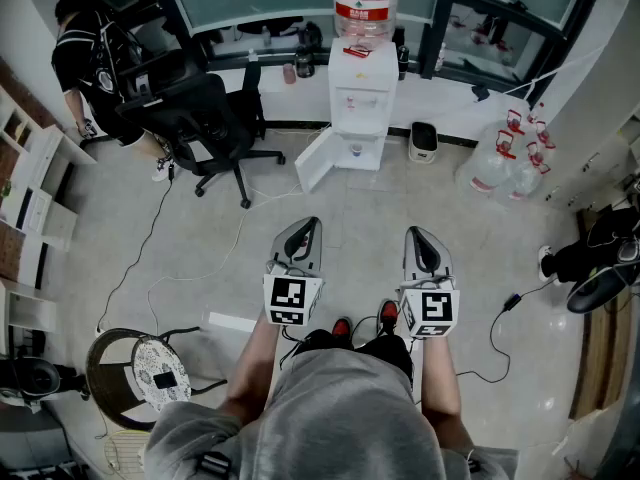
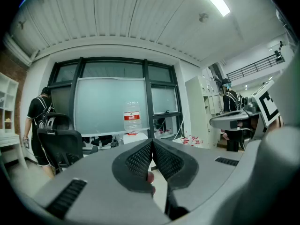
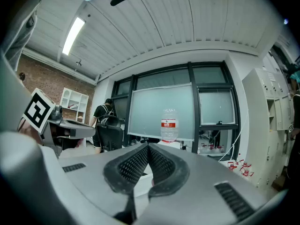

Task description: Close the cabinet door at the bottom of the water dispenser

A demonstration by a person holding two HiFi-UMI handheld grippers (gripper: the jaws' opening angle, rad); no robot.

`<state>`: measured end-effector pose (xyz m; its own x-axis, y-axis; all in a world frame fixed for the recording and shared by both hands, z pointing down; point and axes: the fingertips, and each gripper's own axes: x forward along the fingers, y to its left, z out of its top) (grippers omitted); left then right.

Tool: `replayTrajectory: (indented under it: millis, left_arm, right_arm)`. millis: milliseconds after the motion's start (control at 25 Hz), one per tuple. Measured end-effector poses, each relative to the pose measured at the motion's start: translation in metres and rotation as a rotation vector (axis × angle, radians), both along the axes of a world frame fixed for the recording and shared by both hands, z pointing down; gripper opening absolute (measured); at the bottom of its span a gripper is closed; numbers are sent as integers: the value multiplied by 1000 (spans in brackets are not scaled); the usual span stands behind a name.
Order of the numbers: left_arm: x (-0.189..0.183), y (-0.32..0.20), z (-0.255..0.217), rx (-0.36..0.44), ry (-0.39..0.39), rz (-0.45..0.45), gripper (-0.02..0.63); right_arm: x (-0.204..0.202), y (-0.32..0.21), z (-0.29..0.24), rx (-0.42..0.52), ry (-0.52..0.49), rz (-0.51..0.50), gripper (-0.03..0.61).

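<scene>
Pinched together, empty: left grey gripper point(image 1: 310, 224), right grey gripper point(image 1: 416, 234); open pale floor point(image 1: 362, 208) up to swung-out white cabinet door point(image 1: 315, 160) of white water dispenser point(image 1: 362, 88).

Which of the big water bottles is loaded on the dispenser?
The red-labelled bottle atop the white water dispenser; the other bottles sit clustered on the floor at the head view's right.

Cool, even indoor light fills the room; a ceiling tube lamp point(image 2: 216, 0) burns out to white in the left gripper view, as does a lamp strip point(image 3: 74, 34) in the right gripper view. The pale floor point(image 1: 350, 218) carries only soft shadows and a few faint glints. Both gripper views bow strongly toward dark, vignetted corners, with the nearest foreground soft.
</scene>
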<state>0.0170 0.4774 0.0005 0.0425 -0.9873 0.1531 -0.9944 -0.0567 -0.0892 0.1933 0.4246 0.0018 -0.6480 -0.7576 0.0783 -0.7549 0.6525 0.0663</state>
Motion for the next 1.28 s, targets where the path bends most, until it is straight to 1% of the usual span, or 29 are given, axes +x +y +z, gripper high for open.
replayTrajectory:
  millis: [400, 640, 880, 1120, 1280]
  left_arm:
    - [-3, -12, 2, -1, 0, 8, 23]
    - [-15, -22, 3, -2, 6, 7, 23]
    - [-25, -35, 5, -1, -5, -8, 23]
    - [-37, -65, 9, -6, -8, -28, 23]
    - [-39, -100, 18, -17, -8, -41, 23]
  right_arm:
    - [-9, -10, 1, -1, 1, -12, 18]
    - [-21, -20, 0, 4, 1, -13, 18]
    - [-27, -36, 7, -2, 8, -15, 18]
    - [-38, -70, 9, 4, 4, -31, 18]
    - [-42, -111, 17, -5, -6, -45, 18]
